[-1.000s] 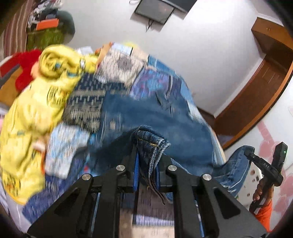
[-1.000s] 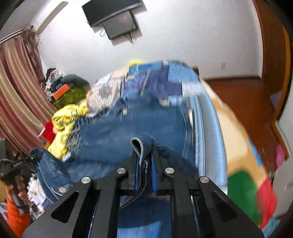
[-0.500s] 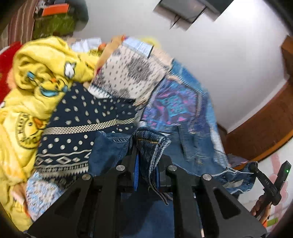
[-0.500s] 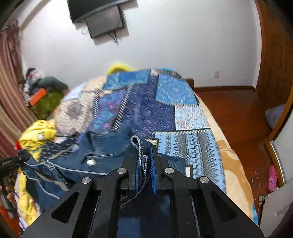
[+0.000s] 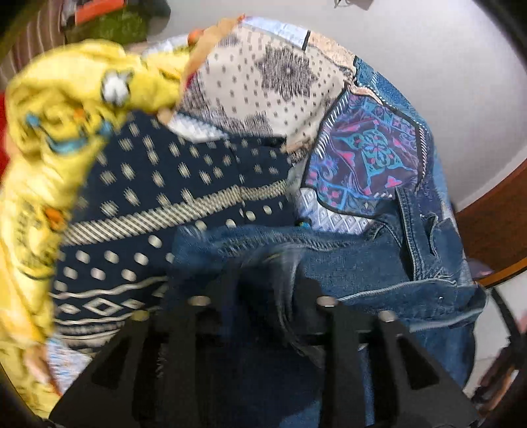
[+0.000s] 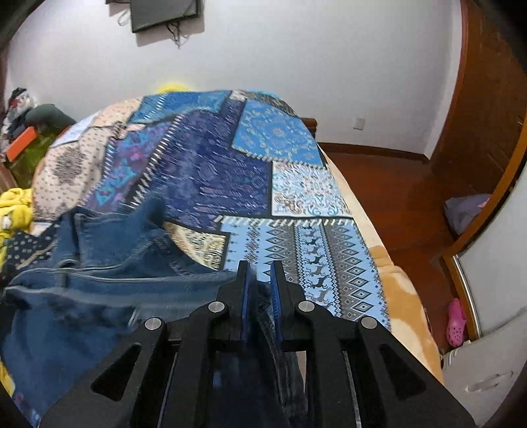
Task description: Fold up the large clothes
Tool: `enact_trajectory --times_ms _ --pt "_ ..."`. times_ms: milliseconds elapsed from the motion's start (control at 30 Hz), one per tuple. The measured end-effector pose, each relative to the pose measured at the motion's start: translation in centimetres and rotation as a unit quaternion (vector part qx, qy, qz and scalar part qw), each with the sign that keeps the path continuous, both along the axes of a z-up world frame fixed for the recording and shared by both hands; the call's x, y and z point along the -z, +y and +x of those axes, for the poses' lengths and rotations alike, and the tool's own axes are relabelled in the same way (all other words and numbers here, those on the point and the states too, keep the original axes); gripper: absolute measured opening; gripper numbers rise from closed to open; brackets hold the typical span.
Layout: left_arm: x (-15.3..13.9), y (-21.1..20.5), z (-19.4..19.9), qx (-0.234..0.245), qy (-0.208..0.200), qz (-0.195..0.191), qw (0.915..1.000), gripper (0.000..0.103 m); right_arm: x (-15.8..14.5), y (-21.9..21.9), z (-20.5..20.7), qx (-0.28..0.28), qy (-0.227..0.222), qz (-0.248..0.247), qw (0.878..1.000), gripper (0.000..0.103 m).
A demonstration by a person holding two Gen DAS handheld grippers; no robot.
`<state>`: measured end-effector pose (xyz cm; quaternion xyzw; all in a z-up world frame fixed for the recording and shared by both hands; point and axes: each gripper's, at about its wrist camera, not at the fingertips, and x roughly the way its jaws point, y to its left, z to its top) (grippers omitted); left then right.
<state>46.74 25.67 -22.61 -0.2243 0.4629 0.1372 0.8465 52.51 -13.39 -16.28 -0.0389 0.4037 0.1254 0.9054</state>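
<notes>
A blue denim jacket [image 5: 378, 263] lies spread across the patchwork bedspread [image 5: 270, 82], with its collar and front placket to the right. My left gripper [image 5: 263, 289] is shut on a fold of the denim low over the bed; the view is blurred. In the right wrist view the jacket [image 6: 98, 263] stretches leftward from my right gripper [image 6: 260, 280], which is shut on another edge of the denim near the bedspread [image 6: 230, 164].
A crumpled yellow garment [image 5: 49, 148] lies at the left of the bed. A wall-mounted TV [image 6: 164, 13] hangs on the far wall. Wooden floor [image 6: 388, 184] and a wooden door frame [image 6: 487, 98] are at the right; a pink shoe [image 6: 456, 321] lies on the floor.
Both grippers have carried the denim forward and down onto the bed. The cloth that stuck up between the jaws now lies lower and flatter.
</notes>
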Motion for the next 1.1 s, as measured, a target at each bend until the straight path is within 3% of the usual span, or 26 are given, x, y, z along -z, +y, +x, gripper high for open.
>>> enact_trajectory --times_ms 67,167,200,233,433,633,833,933,1033,1100 --pt "-1.8 -0.1 -0.6 0.01 -0.027 0.0 0.9996 0.056 -1.8 -0.1 -1.4 -0.016 -0.015 0.006 1.0 0.013" --pt "-4.8 -0.1 -1.8 0.016 -0.061 -0.004 0.998 0.057 -4.5 0.2 -3.4 -0.039 -0.045 0.015 0.998 0.028" --pt "-5.8 -0.3 -2.3 0.025 -0.068 0.0 0.9974 0.057 -5.1 0.3 -3.8 -0.043 -0.053 0.02 0.997 0.038" --pt "-6.3 -0.6 -2.6 0.035 -0.07 0.004 0.9969 0.06 -5.9 0.4 -4.4 -0.051 -0.06 0.028 0.996 0.048" --pt "-6.1 -3.9 -3.7 0.112 -0.033 0.047 0.9921 0.07 -7.0 2.8 -7.5 -0.12 -0.055 0.058 0.99 0.068" --pt "-1.7 -6.4 -3.1 0.165 0.03 0.038 0.985 0.073 -3.1 6.7 -9.5 -0.187 -0.003 0.055 0.981 0.068" --pt "2.4 -5.8 -0.9 0.158 0.062 0.038 0.9847 0.073 2.1 9.6 -8.5 -0.207 0.067 0.041 0.975 0.068" --pt "3.4 -4.1 0.0 0.134 0.055 0.034 0.9889 0.073 4.3 9.6 -7.3 -0.19 0.091 0.034 0.977 0.068" --pt "3.6 -1.7 0.4 0.107 0.027 0.005 0.9939 0.073 5.6 8.1 -6.4 -0.165 0.097 0.029 0.981 0.068" --pt "3.7 -0.6 0.6 0.093 0.024 0.01 0.9953 0.08 5.9 6.4 -6.1 -0.159 0.1 0.04 0.981 0.068"
